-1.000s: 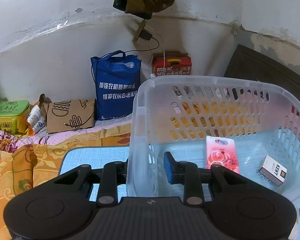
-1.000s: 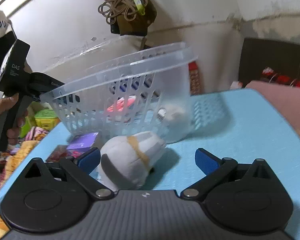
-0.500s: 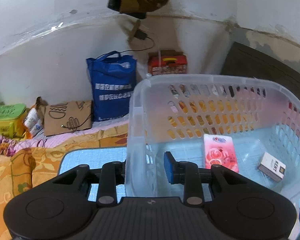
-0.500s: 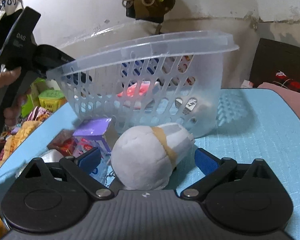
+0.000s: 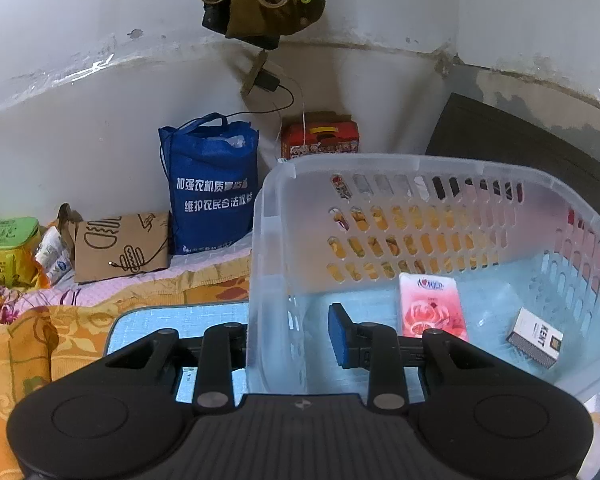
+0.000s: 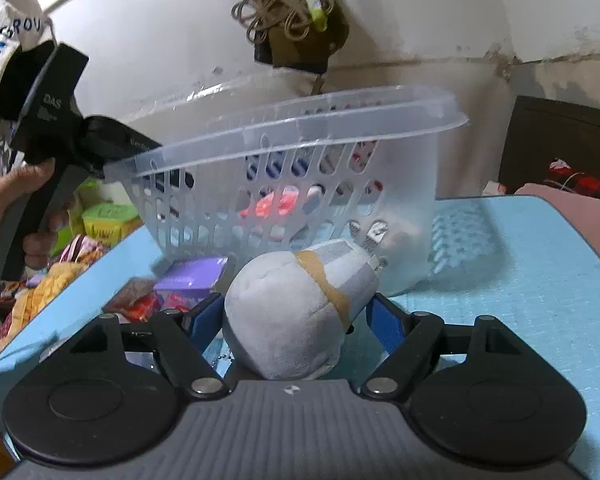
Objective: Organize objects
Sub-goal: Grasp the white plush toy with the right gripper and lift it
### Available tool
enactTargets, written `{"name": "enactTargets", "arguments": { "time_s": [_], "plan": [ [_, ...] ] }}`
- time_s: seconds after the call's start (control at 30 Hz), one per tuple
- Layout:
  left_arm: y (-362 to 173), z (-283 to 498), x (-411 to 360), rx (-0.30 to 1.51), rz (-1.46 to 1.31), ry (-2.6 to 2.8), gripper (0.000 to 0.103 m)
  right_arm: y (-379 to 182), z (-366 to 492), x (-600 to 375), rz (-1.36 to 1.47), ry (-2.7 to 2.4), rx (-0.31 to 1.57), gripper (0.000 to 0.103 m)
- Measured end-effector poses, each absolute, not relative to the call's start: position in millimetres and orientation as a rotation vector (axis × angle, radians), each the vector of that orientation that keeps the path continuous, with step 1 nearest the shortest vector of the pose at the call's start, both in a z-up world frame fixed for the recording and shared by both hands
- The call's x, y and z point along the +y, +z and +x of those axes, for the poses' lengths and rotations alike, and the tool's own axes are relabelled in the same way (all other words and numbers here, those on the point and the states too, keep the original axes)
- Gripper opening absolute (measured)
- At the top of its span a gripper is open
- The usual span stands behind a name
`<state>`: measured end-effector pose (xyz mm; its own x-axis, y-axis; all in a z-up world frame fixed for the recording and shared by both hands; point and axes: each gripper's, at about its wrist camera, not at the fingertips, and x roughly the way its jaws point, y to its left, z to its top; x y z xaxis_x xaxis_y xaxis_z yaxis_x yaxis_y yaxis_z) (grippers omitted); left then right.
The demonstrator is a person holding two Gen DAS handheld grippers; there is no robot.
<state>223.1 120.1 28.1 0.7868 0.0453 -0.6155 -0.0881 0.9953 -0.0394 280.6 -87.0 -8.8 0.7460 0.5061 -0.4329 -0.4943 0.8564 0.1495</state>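
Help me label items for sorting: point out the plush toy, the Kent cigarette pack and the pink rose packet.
plush toy (image 6: pixel 288 312): right wrist view, rounded grey end.
Kent cigarette pack (image 5: pixel 535 343): left wrist view, top face.
pink rose packet (image 5: pixel 432 307): left wrist view, printed front.

A: Where does the left wrist camera look?
B: Close, from the basket's (image 5: pixel 440 168) end, along its inside toward the wall.
A: The right?
B: Low over the blue mat (image 6: pixel 520 280), facing that basket's (image 6: pixel 300 128) side.

Home bedroom: floral bedding (image 5: pixel 40 320), tote bag (image 5: pixel 212 188), worn walls (image 5: pixel 80 40).
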Motion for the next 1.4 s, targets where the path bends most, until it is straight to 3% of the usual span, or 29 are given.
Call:
{"name": "enactTargets", "arguments": {
  "time_s": [1.4],
  "plan": [
    [30.4,234.1,120.6,0.651,-0.028,0.075,0.037,-4.5,257.0,-91.7,-0.006,0.517,0.359,0.08]
  ]
}}
